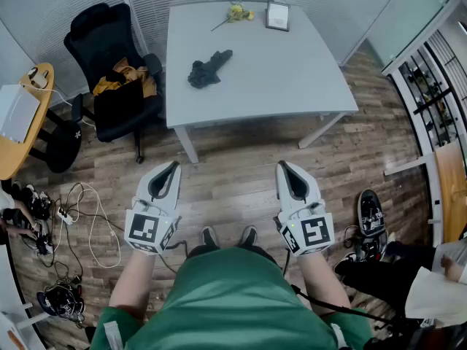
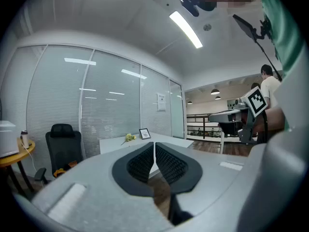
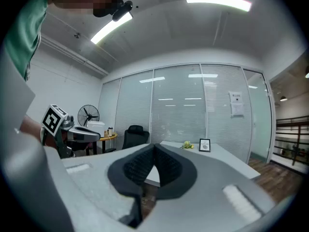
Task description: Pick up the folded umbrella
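Note:
The folded umbrella (image 1: 209,68), a dark crumpled bundle, lies on the grey table (image 1: 292,79) left of its middle. Both grippers hover over the wooden floor in front of the table's near edge, well short of the umbrella. My left gripper (image 1: 175,165) points at the table with its jaws together and nothing between them; its own view shows the same for my left gripper (image 2: 154,144). My right gripper (image 1: 281,165) is held level beside it, jaws also together and empty, as seen on my right gripper (image 3: 154,146). Neither gripper view shows the umbrella.
A yellow flower (image 1: 237,12) and a small picture frame (image 1: 277,15) sit at the table's far edge. A black office chair (image 1: 109,64) with a yellow-brown garment stands left of the table. Cables (image 1: 87,224) and shoes (image 1: 371,214) lie on the floor; a seated person (image 1: 430,275) is at the right.

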Demonstrator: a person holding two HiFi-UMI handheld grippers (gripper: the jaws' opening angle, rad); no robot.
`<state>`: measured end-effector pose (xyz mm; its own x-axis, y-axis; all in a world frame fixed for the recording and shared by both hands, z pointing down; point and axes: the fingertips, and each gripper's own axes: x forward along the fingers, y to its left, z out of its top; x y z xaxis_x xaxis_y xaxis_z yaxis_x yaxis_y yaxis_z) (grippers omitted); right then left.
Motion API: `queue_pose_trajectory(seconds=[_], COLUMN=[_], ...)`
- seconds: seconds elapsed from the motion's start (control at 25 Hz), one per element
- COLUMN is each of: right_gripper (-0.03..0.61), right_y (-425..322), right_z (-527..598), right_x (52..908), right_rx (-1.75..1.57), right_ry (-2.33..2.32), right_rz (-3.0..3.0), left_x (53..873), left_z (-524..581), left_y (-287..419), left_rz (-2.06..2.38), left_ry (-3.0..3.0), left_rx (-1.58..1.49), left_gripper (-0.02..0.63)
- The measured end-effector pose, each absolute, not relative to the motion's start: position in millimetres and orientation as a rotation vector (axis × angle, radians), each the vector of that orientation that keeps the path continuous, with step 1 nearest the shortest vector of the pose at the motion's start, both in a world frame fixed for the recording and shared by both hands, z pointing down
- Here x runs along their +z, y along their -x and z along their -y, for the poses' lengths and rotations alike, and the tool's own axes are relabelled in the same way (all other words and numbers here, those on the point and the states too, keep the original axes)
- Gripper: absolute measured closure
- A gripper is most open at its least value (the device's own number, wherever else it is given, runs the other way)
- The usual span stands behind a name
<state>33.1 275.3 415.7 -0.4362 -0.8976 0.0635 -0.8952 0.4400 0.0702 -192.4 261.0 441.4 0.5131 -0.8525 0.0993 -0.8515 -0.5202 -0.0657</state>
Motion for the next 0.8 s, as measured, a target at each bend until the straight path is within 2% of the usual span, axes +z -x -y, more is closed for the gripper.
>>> queue_pose_trajectory(seconds=[0.32,0.8], right_gripper=[0.575,0.575], right_y=[-37,-9], right_z=[-288,-277], right_x=[420,415], right_rx=[0.001,-0.005], right_ry=[-1.629,-1.680], right_rz=[2.578,2.522], left_x=[431,433], left_z=[-274,-257], left_y=[184,218], left_rz=[-1.496,-1.440], left_ry=[2.724,2.770], left_rx=[-0.194,-0.176], left_gripper=[0.595,0.595])
